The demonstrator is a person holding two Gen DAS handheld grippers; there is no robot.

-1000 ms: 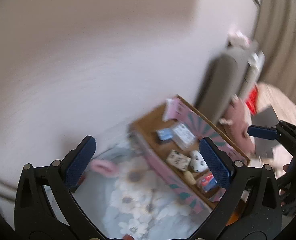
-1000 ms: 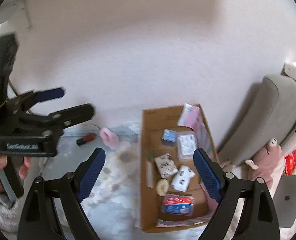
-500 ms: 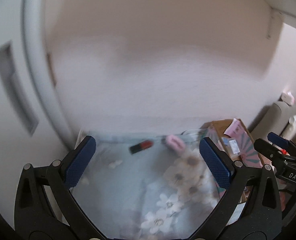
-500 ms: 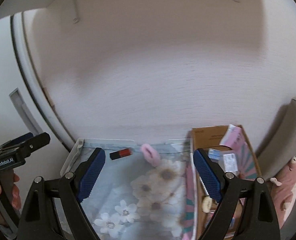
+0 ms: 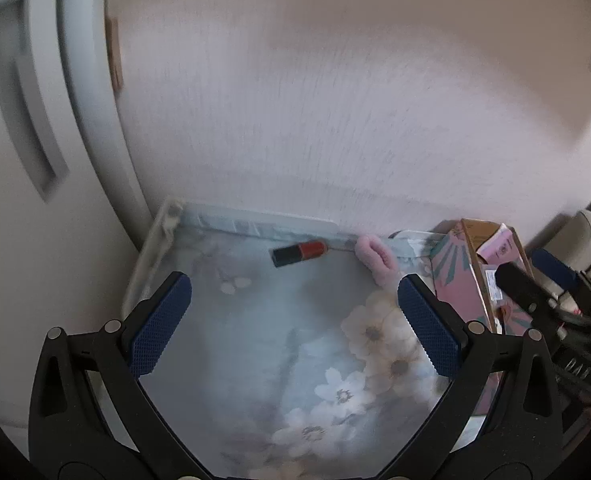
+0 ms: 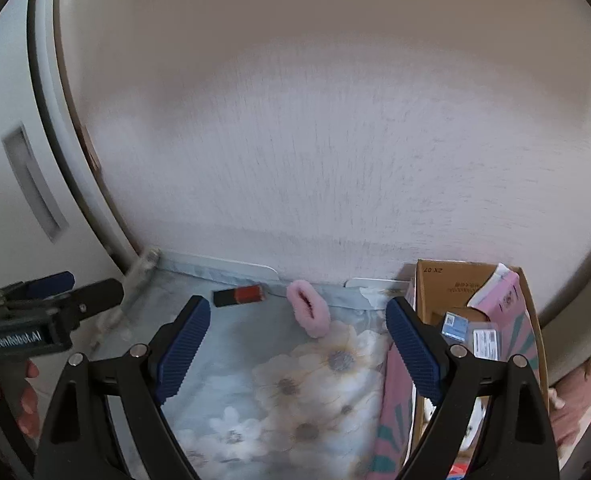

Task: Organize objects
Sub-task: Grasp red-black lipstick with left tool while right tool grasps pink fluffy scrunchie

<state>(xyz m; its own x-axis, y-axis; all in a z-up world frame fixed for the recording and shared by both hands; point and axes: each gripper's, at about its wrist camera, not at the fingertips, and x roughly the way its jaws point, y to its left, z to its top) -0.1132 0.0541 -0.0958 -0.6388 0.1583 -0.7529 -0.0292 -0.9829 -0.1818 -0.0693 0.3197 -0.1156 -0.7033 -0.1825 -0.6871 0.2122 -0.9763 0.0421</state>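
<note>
The lipstick lies on its side at the far edge of the flowery cloth, close to the wall. One end is black and the other is red. Just beside it, on the right, lies a fluffy pink hair tie. They look very near each other, but I cannot tell if they touch.

I think the lipstick is small, light, hard and smooth. It may roll or slip, so the best place to hold it is across its middle, with the two pads on its long sides. The hair tie looks soft and squashy. It should be easy to pinch anywhere on its ring and will not break.

The cardboard box stands at the right of the cloth with small packs inside. Its brown flap has upside-down letters that look like "ZX 07". The other printing is too small to read.

The left gripper is spread wide and holds nothing. Its side reads "GenRobot.AI". The right gripper is also spread wide with nothing in it.
</note>
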